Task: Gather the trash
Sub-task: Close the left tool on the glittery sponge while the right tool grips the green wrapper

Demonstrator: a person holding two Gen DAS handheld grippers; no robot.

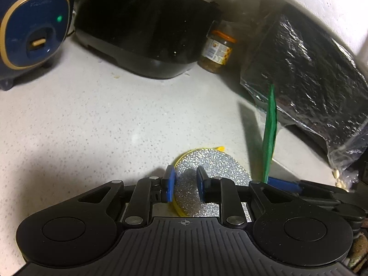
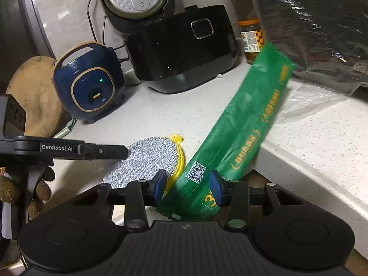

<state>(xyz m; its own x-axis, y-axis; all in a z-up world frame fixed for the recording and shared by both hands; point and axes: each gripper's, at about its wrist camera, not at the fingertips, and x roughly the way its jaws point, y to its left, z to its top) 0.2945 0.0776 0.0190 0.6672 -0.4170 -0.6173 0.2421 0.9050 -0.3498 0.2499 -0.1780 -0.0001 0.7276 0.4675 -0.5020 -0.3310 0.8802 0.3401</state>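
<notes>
Your right gripper [image 2: 187, 187] has its jaws clamped on the green wrapper [image 2: 239, 128], held up over the counter [image 1: 92, 119]. Your left gripper [image 1: 184, 185], jaws apart and holding nothing, hovers over the glittery scrubber [image 1: 216, 163]. Next, I'd say, carry the wrapper to a bin; none is in view

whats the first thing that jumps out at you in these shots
The long green plastic wrapper stands out first: it slants up across the counter at the right, its lower end between the right gripper's blue pads. Next is the glittery silver scrub pad with a yellow rim, flat on the speckled counter under the left gripper. Behind sits a navy cooker with a green light.
</notes>
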